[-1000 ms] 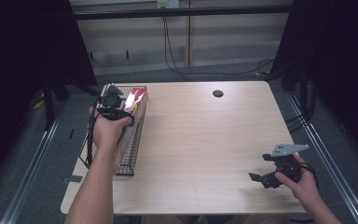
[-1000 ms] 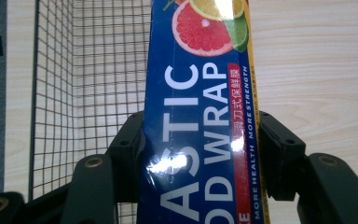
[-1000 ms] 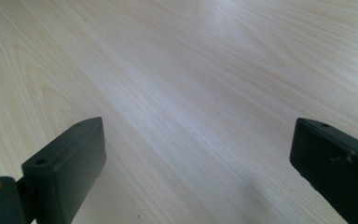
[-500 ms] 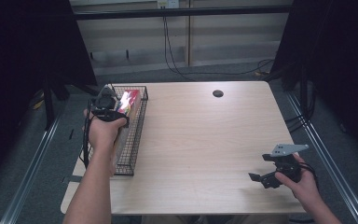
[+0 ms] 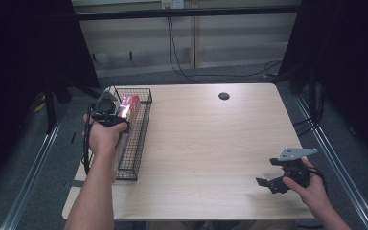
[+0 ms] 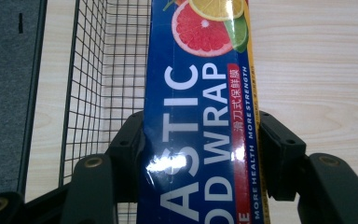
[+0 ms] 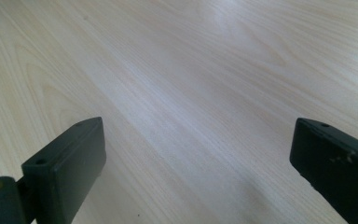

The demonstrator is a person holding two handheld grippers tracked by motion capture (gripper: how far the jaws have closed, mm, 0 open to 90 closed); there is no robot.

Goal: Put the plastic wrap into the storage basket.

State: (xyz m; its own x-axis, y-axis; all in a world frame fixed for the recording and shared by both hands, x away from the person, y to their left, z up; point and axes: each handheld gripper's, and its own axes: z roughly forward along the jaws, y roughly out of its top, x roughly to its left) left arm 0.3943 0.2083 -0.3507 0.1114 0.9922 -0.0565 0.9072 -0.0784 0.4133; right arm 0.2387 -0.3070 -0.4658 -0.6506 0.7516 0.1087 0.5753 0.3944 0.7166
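Observation:
A long blue box of plastic food wrap (image 6: 196, 116), printed with citrus slices, is clamped between the jaws of my left gripper (image 6: 200, 135). In the high view, the left gripper (image 5: 108, 112) holds the box (image 5: 129, 105) over the far end of a black wire basket (image 5: 136, 139) at the table's left edge. I cannot tell whether the box touches the basket's bottom. My right gripper (image 5: 268, 184) rests near the front right corner. Seen from its own camera, the right gripper (image 7: 198, 154) is open with nothing but bare wood between its jaws.
The light wooden table (image 5: 211, 143) has a small dark round hole (image 5: 224, 96) near its far edge. Basket mesh (image 6: 102, 70) runs along the left of the box. Grey floor and cables (image 5: 182, 57) lie beyond the table, with dark curtains on both sides.
My left gripper has drawn the box slightly toward the person and to the left over the basket. The right gripper has hardly moved.

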